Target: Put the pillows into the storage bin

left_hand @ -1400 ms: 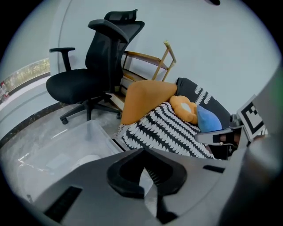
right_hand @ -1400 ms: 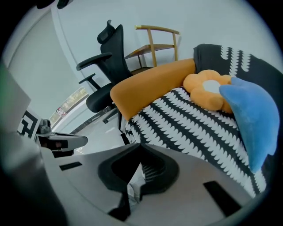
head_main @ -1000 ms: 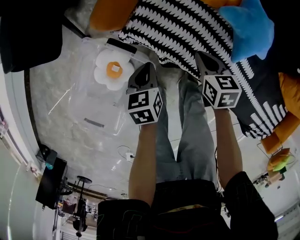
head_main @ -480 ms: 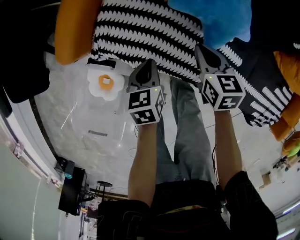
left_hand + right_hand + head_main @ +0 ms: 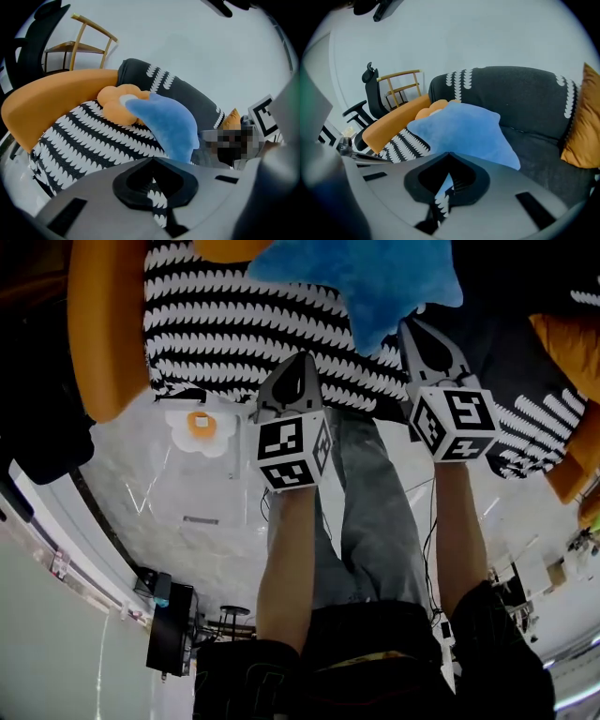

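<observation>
Plainly both are pinched shut on fabric: the left tongs and right tongs each nip the near hem of the striped pillow, which spreads just ahead of them with a blue pillow on top; it looks soft, light and floppy, so two spaced edge grips suit it; both forearms reach forward side by side, tongs tilted downward; the bin sits left of the left tongs, apart.
</observation>
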Available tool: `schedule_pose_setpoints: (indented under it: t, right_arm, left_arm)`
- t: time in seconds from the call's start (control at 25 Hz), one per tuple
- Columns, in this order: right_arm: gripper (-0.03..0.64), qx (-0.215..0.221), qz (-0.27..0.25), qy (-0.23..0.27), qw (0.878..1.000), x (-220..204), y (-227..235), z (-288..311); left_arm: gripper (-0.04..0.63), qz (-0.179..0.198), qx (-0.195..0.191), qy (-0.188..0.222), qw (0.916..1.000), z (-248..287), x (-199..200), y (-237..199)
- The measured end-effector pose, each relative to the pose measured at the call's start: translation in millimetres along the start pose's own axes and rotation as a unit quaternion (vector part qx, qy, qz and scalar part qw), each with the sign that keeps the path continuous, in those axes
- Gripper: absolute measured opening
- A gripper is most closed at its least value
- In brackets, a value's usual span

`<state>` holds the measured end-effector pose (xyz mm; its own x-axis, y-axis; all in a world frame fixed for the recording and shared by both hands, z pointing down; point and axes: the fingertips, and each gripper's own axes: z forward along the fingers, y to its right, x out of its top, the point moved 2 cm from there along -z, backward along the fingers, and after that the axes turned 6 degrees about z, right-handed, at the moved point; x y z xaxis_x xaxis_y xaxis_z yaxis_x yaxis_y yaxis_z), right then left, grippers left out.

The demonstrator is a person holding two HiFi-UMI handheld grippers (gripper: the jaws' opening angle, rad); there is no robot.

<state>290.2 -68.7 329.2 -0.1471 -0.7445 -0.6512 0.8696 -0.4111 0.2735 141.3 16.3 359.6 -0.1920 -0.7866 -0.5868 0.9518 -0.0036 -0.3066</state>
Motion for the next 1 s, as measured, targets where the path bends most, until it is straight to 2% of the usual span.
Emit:
schedule_pose_setpoints:
  t: [0.24, 0.44, 0.56, 0.64, 0.84, 1.0]
  right_arm:
    - [0.002, -0.032, 0.002, -0.001, 0.999, 6.4, 40.9, 9.7]
    - [0.006, -0.028, -0.001, -0.017, 0.999, -5.5, 63.3, 37.7]
    - [0.056, -0.027, -0.009, -0.029, 0.999, -1.9, 76.5, 39.0]
    - [0.093, -0.021, -0.014, -0.038, 0.999, -2.0, 80.5, 41.8]
    - [0.207, 0.005, -0.041, -0.072, 0.997, -18.5, 86.7, 60.7]
    - [0.254, 0.013, -0.062, -0.089, 0.994, -17.0, 134.0, 65.7]
  left_arm:
    - [-0.002, 0.017, -0.013, -0.008, 0.9997, 31.0, 10.3, 15.5]
    - [0.023, 0.044, -0.009, -0.022, 0.9987, 60.9, 5.6, 12.0]
    - [0.088, 0.055, -0.015, -0.035, 0.9978, 67.8, 7.8, 22.4]
    - [0.161, 0.059, -0.008, -0.045, 0.9972, 70.6, 4.7, 23.4]
    - [0.223, 0.028, 0.018, -0.037, 0.9988, 68.9, -6.8, 8.1]
    - [0.344, 0.007, -0.015, -0.046, 0.9988, 86.5, -7.8, 43.9]
